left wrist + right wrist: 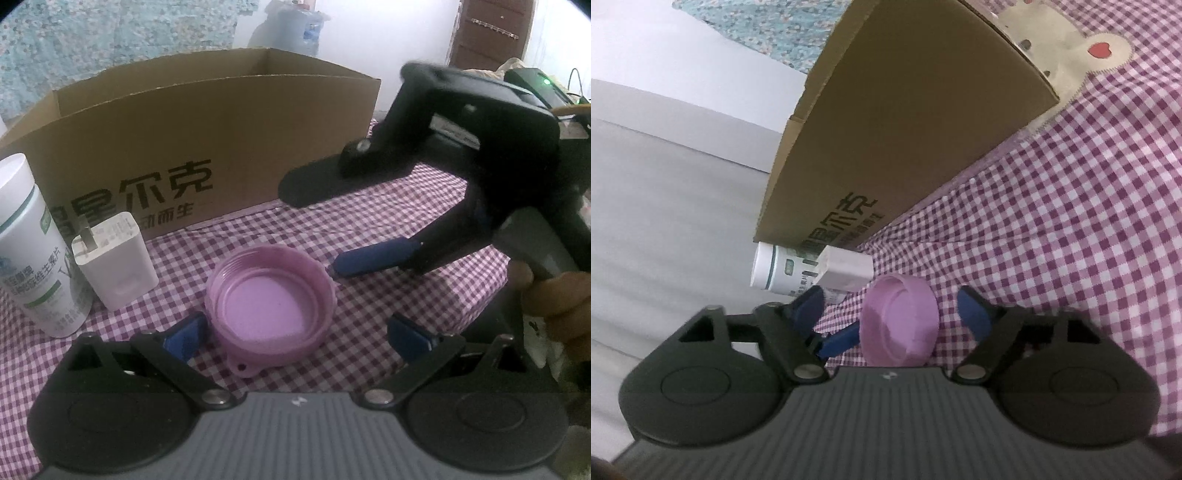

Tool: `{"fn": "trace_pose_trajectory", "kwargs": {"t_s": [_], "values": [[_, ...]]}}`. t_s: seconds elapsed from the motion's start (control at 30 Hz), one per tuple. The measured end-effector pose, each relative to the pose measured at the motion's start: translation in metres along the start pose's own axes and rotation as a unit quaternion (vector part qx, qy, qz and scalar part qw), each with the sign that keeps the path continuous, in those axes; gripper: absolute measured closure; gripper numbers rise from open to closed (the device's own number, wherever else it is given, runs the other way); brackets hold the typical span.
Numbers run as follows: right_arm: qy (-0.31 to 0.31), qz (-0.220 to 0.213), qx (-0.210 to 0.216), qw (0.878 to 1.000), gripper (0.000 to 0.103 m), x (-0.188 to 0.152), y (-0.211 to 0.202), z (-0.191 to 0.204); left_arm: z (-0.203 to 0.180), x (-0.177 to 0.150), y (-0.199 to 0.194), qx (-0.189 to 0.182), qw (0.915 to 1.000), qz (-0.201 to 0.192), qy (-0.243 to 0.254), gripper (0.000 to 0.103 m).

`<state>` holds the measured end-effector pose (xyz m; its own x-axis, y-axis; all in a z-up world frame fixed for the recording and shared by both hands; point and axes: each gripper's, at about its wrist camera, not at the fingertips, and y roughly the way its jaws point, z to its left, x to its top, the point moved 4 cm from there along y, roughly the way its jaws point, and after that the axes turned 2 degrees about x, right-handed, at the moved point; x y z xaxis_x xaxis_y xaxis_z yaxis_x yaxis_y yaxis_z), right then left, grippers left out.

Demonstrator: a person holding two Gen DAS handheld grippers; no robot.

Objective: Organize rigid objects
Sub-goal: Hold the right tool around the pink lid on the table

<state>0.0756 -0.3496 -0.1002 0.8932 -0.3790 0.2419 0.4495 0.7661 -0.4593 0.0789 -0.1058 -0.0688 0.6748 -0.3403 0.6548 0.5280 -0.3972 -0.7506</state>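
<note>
Lid (271,304): pink, threaded, lying open side up on the checked cloth (369,236), small tab toward the left gripper. Sits between the left fingers (183,336), apparently clear of both pads.

Left gripper (295,338): fingers spread wide, one each side of the lid, nothing gripped.

Right gripper (892,310): fingers spread, lid showing between them in the right wrist view, no pad pressing on it. From the left wrist view, one blue finger (373,258) tip just beside the lid's rim; contact cannot be told.

Box (207,147): brown cardboard, open top, printed side facing forward, standing behind the lid. Inside not visible.

Bottle (33,247): white, upright, left of the lid, near the box front.

Charger (114,258): white, standing on end, prongs up, just beside the bottle.

Hand (554,299): on the right gripper's handle, partly in view.

Step in hand, judged: lid lying free, waiting to be taken, probably for the box.

Next move, judged: closing one pair of fingers across the lid's rim, lifting clear of the cloth, carrying over the box wall. Low, wide rim likely to slip unless gripped squarely; charger close enough to be knocked over.
</note>
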Motion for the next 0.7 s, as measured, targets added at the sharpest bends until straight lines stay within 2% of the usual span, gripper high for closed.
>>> {"fn": "trace_pose_trajectory", "kwargs": {"t_s": [0.13, 0.43, 0.7], "values": [[-0.005, 0.005, 0.013, 1.000, 0.001, -0.0009, 0.0081, 0.0081, 0.0042, -0.0006, -0.0028, -0.013, 0.9998, -0.004, -0.012, 0.000], [-0.005, 0.004, 0.005, 1.000, 0.001, 0.0010, 0.0091, 0.0091, 0.0066, -0.0031, -0.0054, -0.022, 0.9994, -0.012, -0.024, 0.000], [0.003, -0.021, 0.015, 1.000, 0.001, 0.0002, 0.0031, 0.0052, 0.0074, -0.0034, -0.0084, -0.026, 0.9991, -0.016, -0.030, 0.000]]}}
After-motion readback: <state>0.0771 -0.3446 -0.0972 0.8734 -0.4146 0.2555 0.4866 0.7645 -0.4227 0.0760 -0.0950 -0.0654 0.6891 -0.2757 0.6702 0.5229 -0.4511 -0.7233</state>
